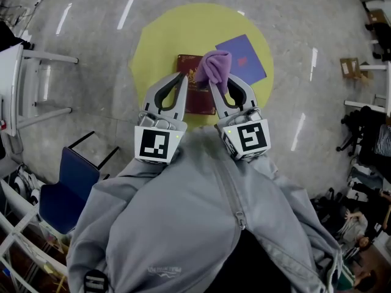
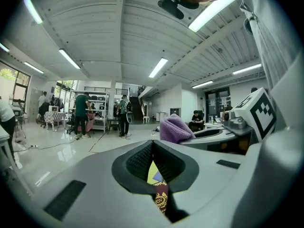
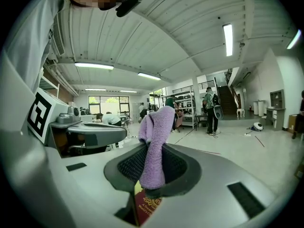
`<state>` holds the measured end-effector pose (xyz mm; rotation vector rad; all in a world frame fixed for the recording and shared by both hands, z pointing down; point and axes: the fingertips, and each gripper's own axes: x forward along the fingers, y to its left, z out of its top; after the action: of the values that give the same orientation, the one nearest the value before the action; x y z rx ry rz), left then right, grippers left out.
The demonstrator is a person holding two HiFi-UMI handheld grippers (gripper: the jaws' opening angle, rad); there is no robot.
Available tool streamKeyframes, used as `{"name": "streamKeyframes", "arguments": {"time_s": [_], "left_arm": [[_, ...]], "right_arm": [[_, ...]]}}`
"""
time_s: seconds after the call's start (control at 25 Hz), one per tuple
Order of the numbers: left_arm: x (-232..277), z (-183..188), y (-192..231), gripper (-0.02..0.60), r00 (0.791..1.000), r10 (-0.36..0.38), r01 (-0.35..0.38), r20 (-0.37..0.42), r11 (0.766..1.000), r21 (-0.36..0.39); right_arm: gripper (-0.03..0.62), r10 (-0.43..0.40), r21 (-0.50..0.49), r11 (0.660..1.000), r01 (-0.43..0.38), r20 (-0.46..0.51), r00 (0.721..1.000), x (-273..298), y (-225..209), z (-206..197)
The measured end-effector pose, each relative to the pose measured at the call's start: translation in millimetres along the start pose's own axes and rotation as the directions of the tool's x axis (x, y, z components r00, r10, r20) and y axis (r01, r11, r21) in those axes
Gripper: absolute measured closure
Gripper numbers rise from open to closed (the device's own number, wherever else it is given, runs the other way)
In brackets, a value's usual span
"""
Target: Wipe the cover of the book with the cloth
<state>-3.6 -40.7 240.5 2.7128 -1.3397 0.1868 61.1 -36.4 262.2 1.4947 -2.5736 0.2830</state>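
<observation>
Head view: the red book [image 1: 198,99] lies in the middle of the yellow desk [image 1: 159,35]. Left gripper view: the left claw [image 2: 153,145] is pinched together, empty. Right gripper view: the right claw [image 3: 151,151] squeezes the purple cloth [image 3: 157,125] above the book.

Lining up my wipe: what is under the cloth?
The dark red book, lying on the yellow table. The cloth, clamped in the right gripper, hides the book's far right corner.

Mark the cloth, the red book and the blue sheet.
purple cloth [image 1: 215,66], head view, its bunched top.
red book [image 1: 198,99], head view, lower half of its cover.
blue sheet [image 1: 245,52], head view, its middle.
</observation>
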Motion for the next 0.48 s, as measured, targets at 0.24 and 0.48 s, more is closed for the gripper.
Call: {"name": "streamKeyframes", "arguments": {"time_s": [0.24,0.48], "left_arm": [[-1.8,-25.2,11.5,0.563,0.999,-0.015,0.013,-0.042,0.999,-0.033],[3.2,-58.7,18.9,0.563,0.995,-0.034,0.03,-0.093,0.998,-0.049]], "right_arm": [[0.508,0.006,0.01,1.0,-0.005,-0.066,0.998,19.6,0.4,-22.7],[0.508,0.031,-0.013,0.999,-0.033,-0.106,0.994,42.7,-3.8,-43.5]]}}
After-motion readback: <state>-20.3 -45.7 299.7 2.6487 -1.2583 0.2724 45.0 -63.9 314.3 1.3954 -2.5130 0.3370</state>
